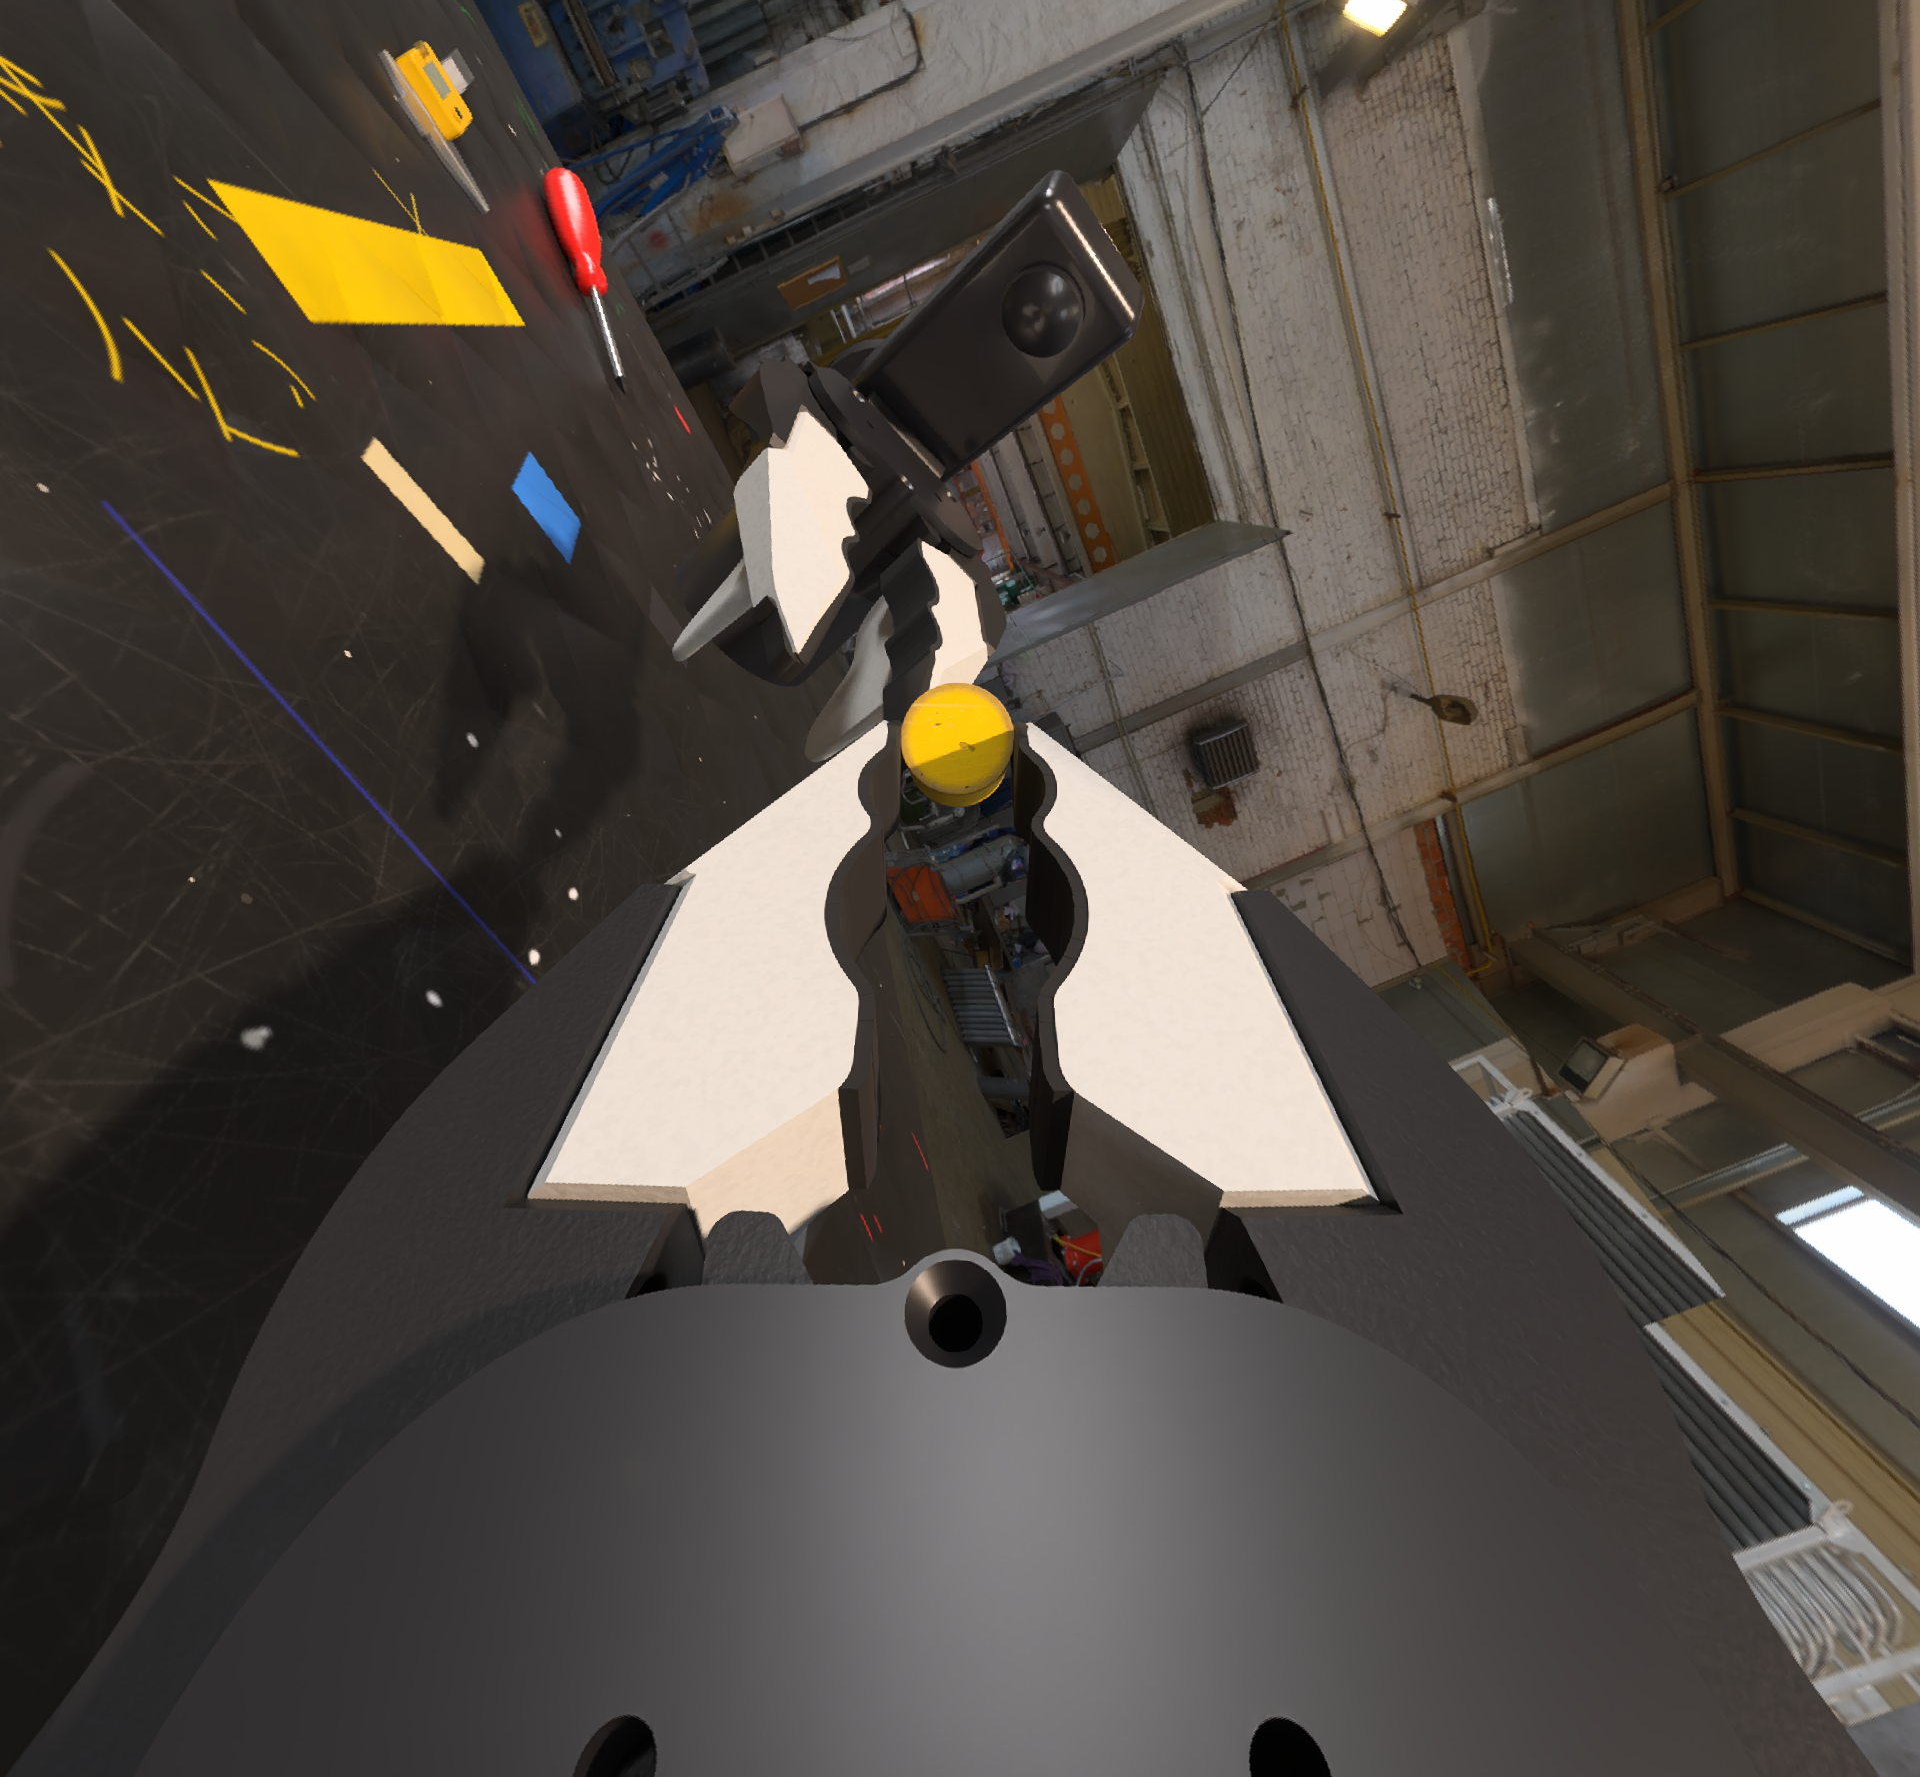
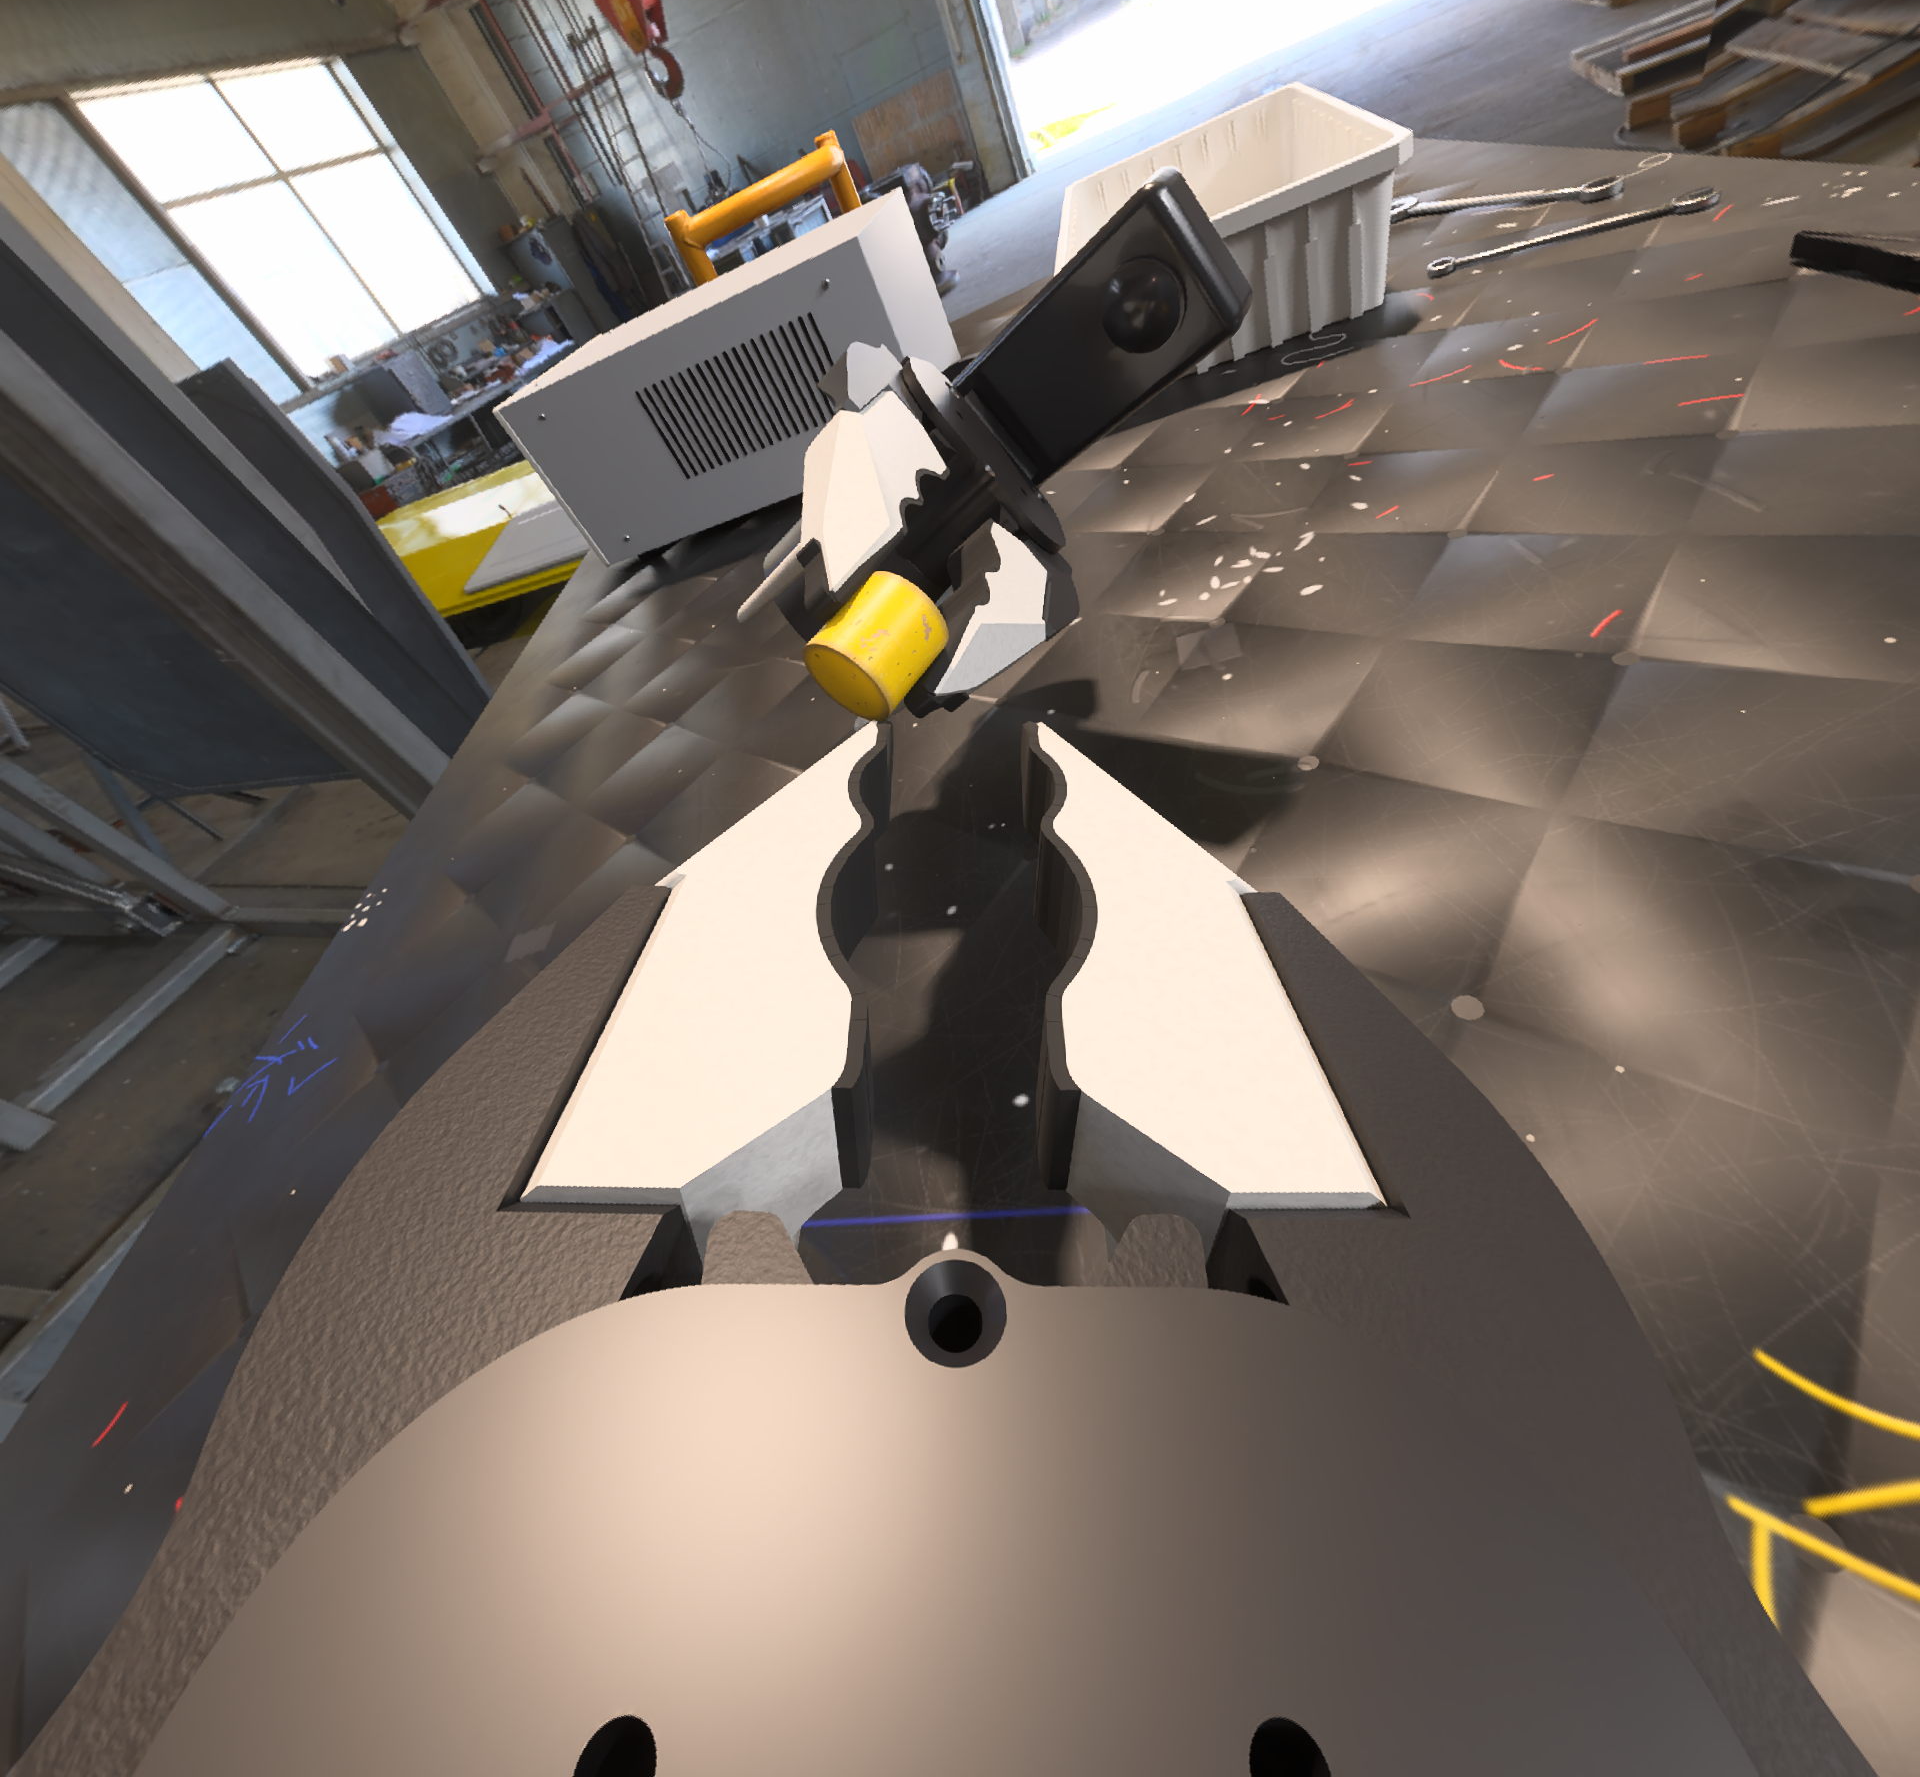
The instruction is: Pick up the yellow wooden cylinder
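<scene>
The yellow wooden cylinder [image 1: 956,745] sits clamped between the tips of my left gripper [image 1: 956,761], end face toward the camera, lifted off the dark table [image 1: 208,792]. In the right wrist view the left gripper [image 2: 920,636] hangs above the table [image 2: 1455,688] with the cylinder [image 2: 873,647] held crosswise in its fingers. My right gripper [image 2: 961,740] is open and empty, its tips just short of the cylinder. It also shows in the left wrist view [image 1: 753,699], facing the left gripper, just beyond the cylinder.
On the table lie a flat yellow block [image 1: 364,262], a red screwdriver [image 1: 577,241], a yellow hand tool [image 1: 436,91], a blue block [image 1: 545,506] and a beige block [image 1: 421,506]. A grey vented box [image 2: 707,377], a white bin [image 2: 1278,200] and wrenches [image 2: 1558,221] stand farther back.
</scene>
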You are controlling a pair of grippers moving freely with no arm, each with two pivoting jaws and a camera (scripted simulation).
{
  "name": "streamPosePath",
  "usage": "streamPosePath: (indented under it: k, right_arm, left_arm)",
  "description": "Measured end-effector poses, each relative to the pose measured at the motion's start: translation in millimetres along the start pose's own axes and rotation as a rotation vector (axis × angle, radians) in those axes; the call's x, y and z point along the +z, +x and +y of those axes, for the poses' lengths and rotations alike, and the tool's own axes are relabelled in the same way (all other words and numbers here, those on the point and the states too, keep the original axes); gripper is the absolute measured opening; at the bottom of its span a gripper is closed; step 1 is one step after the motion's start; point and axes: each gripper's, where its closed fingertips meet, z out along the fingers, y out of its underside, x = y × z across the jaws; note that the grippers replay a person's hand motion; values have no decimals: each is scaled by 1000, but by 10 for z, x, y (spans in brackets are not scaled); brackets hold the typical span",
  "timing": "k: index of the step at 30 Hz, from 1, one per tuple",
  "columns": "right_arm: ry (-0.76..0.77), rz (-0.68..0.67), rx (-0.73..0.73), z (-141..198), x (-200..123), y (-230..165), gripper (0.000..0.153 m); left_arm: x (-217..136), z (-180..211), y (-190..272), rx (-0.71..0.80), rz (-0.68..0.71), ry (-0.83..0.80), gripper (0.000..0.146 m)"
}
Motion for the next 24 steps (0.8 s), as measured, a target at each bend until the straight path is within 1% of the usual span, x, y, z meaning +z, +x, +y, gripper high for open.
streamPosePath:
  k: [8,11,14,24]
  right_arm:
    - [-4,12,31,20,-11,56,25]
    - [-31,43,52,78,-20,115,25]
    - [-28,50,69,96,-28,141,25]
    - [-37,83,76,96,-31,206,23]
  left_arm:
    - [-22,-12,-58,5,-36,3,21]
    - [-42,-4,-160,69,-149,-13,20]
    - [-44,-13,-174,122,-197,-24,20]
    - [-69,-19,-188,126,-209,-20,21]
